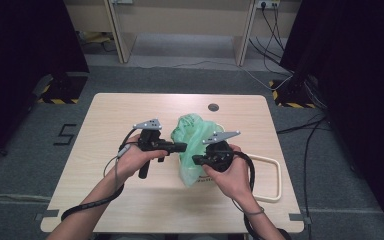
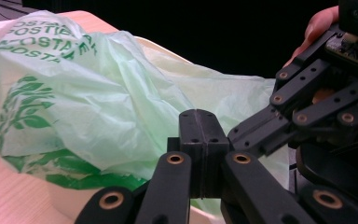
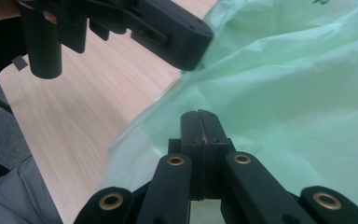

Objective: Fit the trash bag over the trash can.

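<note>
Bag (image 1: pixel 194 145): thin translucent green plastic film, crinkling, showing a soft sheen, carrying darker green print. Worktop (image 1: pixel 130 110): pale wood-grain laminate, smooth, looking matt. Left gripper (image 1: pixel 182 147) and right gripper (image 1: pixel 196 160): matt black plastic jaws, brass-coloured pivot bushings glinting; grey metal-looking plates sitting on top. Floor (image 1: pixel 180 80): grey carpet, looking rough.

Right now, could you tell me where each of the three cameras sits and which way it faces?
High view: above the person's side, looking forward and down on the table; forearms, left gripper and right gripper meet at the green bag.
Left gripper view: on the left gripper, jaws shut, facing the green bag and the right gripper.
Right gripper view: on the right gripper, jaws shut at the green bag, left gripper above.
Shared: each gripper view shows the bag and the other gripper.
</note>
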Action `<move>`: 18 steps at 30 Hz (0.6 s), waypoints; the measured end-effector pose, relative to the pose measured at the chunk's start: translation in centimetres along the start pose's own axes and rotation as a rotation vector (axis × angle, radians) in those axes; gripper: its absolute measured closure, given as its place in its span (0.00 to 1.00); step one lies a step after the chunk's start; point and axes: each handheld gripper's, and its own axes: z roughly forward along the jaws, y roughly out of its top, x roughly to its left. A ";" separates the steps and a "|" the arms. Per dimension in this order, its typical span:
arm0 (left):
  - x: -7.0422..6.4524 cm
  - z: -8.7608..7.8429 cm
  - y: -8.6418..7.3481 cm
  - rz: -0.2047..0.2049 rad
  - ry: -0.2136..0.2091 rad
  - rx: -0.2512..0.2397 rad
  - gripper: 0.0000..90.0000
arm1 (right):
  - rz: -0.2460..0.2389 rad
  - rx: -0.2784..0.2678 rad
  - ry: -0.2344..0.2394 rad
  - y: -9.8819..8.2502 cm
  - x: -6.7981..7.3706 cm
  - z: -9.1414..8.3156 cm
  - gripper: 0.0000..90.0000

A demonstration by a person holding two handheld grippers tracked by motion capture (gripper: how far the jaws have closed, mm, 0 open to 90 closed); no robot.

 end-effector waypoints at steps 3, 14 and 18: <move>0.1 -0.3 0.0 0.003 0.008 -0.004 1.00 | 0.008 -0.009 -0.014 0.0 -0.3 -0.5 1.00; 0.1 0.7 0.7 0.013 0.048 -0.013 0.66 | 0.032 -0.077 -0.021 0.7 0.0 -0.2 0.63; 0.1 1.2 0.8 0.003 0.047 0.007 0.63 | 0.042 -0.062 0.002 0.6 0.3 0.3 0.59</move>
